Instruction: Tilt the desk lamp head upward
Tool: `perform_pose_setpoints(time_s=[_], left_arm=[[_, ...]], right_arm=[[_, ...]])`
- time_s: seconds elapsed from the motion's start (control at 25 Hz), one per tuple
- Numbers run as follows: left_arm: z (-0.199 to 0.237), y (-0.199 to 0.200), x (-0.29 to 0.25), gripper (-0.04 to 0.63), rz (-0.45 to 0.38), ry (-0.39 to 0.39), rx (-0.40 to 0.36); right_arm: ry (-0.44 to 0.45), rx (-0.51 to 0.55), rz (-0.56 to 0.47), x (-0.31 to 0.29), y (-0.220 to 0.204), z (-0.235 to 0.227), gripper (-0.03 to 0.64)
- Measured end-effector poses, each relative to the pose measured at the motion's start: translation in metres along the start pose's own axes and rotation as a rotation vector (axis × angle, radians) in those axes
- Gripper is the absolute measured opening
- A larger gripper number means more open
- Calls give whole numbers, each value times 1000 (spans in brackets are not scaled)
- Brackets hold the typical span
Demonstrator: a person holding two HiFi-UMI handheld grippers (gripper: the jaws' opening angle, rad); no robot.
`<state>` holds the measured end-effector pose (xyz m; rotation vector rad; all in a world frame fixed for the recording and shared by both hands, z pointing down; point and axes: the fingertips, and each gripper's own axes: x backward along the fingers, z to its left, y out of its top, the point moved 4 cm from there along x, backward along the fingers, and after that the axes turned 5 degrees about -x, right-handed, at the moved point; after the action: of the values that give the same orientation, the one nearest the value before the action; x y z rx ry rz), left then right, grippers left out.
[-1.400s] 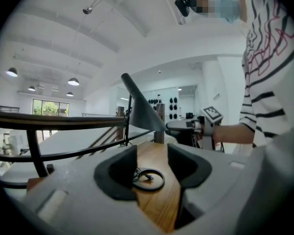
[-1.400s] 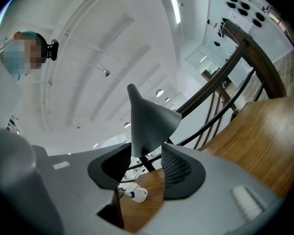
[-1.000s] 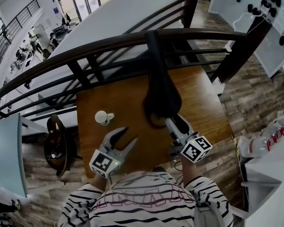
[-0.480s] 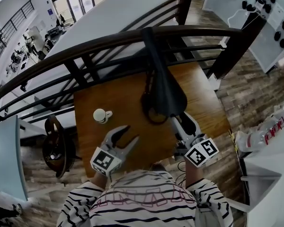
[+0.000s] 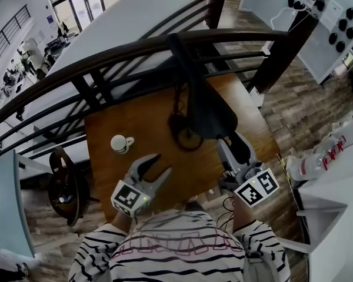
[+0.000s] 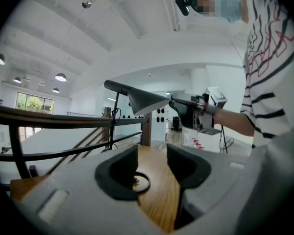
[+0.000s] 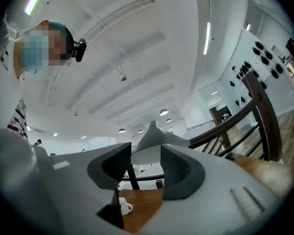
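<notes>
The dark cone-shaped lamp head hangs over the wooden table, above its ring base. My right gripper is at the shade's near rim. Its jaws are opening with the rim between them, and I see no pad pressing on it. In the right gripper view the lamp head rises just past the right gripper. The left gripper view shows the lamp head tilted, with the right gripper at its edge. My left gripper hovers open and empty over the table's near left part.
A white cup stands on the table to the left of the lamp base. A dark curved railing runs along the table's far side. A chair stands left of the table. A white counter with bottles is at the right.
The right gripper has shifted a little right and toward me at the shade's rim, and its fingers look wider apart. The lamp head has followed. The left gripper has stayed put.
</notes>
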<state>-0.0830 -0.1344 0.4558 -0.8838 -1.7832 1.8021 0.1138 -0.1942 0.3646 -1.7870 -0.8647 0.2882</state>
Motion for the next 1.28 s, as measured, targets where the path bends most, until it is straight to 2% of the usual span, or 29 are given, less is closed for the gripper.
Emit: perform_pose_setpoints(time_s=[0.16, 0.4, 0.88, 1.08, 1.28], left_arm=[[2, -1, 4, 183, -6, -14, -11], [11, -1, -3, 176, -24, -21, -32], [22, 19, -49, 169, -71, -47, -67], [30, 20, -60, 169, -79, -27, -75], [39, 18, -72, 168, -64, 6, -128]], right_arm=[[3, 22, -16, 0, 16, 12, 186], [-2, 45, 25, -1, 31, 24, 189], [36, 116, 74, -10, 67, 32, 195], [48, 148, 85, -13, 79, 37, 196], [49, 162, 95, -17, 87, 40, 196]])
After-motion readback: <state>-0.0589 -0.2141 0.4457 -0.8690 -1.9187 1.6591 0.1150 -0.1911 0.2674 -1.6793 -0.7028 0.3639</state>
